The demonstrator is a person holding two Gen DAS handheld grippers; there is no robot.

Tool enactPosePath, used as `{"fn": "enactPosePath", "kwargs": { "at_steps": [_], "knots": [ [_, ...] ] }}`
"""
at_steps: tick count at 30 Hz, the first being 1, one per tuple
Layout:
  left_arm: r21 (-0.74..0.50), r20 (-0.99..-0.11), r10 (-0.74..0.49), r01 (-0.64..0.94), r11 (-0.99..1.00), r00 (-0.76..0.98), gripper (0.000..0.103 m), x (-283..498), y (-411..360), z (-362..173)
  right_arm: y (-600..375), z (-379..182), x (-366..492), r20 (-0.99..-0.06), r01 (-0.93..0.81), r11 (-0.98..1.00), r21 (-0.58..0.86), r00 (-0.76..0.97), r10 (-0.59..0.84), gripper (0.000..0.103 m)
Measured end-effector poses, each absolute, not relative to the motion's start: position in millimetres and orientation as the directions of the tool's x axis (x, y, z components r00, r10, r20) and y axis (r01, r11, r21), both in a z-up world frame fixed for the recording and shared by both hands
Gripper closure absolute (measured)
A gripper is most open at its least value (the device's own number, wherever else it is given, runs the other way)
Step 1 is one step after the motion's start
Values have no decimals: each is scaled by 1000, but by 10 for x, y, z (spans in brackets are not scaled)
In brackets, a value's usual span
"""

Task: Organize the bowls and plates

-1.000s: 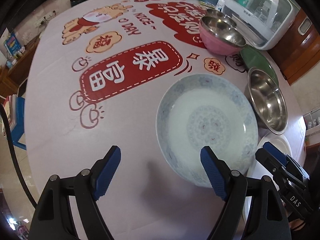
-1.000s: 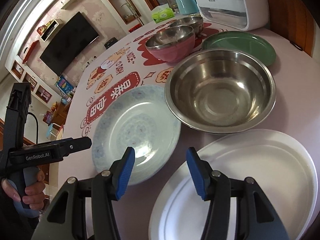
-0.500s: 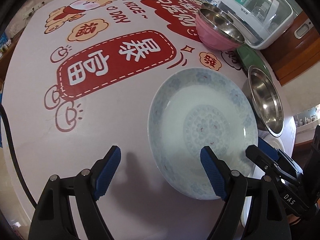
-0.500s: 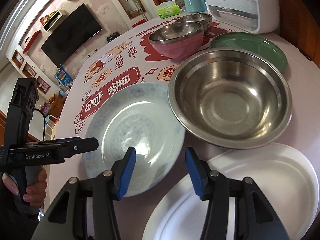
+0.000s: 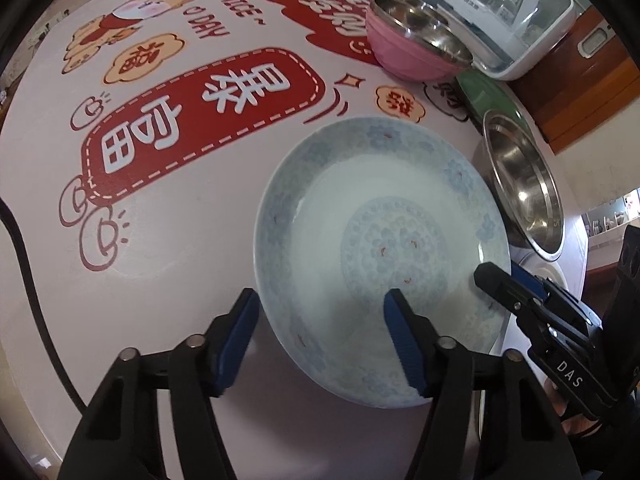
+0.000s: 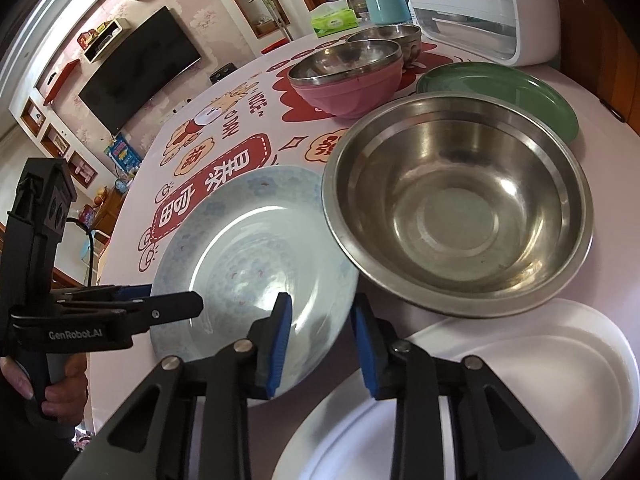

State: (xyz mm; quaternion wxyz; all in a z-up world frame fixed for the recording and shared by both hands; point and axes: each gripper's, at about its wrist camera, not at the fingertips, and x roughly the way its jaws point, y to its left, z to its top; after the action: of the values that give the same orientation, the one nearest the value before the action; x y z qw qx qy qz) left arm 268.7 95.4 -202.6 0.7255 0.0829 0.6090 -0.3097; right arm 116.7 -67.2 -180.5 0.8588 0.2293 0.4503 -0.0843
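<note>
item: blue-patterned porcelain plate (image 5: 380, 248), shallow, floral border and centre medallion with small red flecks. it lies flat on the printed pink tablecloth (image 5: 168, 240), near the table's front edge, just left of the large steel bowl (image 6: 456, 208) and just beside the white oval platter (image 6: 520, 392).

left gripper (image 5: 320, 336): blue pads, jaws apart and just been closing. they straddle the plate's near left rim, one pad outside the rim over the cloth, the other over the plate's well. neither pad visibly presses on it.

right gripper (image 6: 320, 340): blue pads, jaws narrowly apart and just been closing. they straddle the plate's right rim, the left pad over the plate, the right pad outside it towards the platter. contact with the rim cannot be told for certain; no clamp is seen.

other stock on the table:
- large steel bowl, upright, empty, its rim touching or just overlapping the plate's edge.
- green plate (image 6: 500, 92), behind the steel bowl.
- pink bowl with steel lining (image 6: 344, 80), further back; a second steel bowl (image 6: 392, 38) behind it.
- white oval platter, nearest the right edge.
- white countertop appliance with clear lid (image 5: 500, 20), at the back.
- teal cup (image 6: 386, 4) and green tissue box (image 6: 334, 20), far side.

a hand (image 6: 56, 392) grips the left tool's handle.
</note>
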Motion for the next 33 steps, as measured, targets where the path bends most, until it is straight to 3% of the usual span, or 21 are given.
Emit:
{"fn": "enactPosePath", "kwargs": {
  "at_steps": [14,21,33],
  "knots": [
    [-250,-940,-335,539,804,64,64,2683,987,-2053,-731,-1904,1202,-817,363,873,327,573,67,82],
    [-263,-938,-340,502,824,68,83,2739,1090,-2067,-730,-1912,1213,-814,355,875,330,577,73,87],
    [-278,-933,-354,505,817,58,85,2727,1146,-2060,-715,-1916,1202,-816,344,878,334,572,86,88]
  ]
}}
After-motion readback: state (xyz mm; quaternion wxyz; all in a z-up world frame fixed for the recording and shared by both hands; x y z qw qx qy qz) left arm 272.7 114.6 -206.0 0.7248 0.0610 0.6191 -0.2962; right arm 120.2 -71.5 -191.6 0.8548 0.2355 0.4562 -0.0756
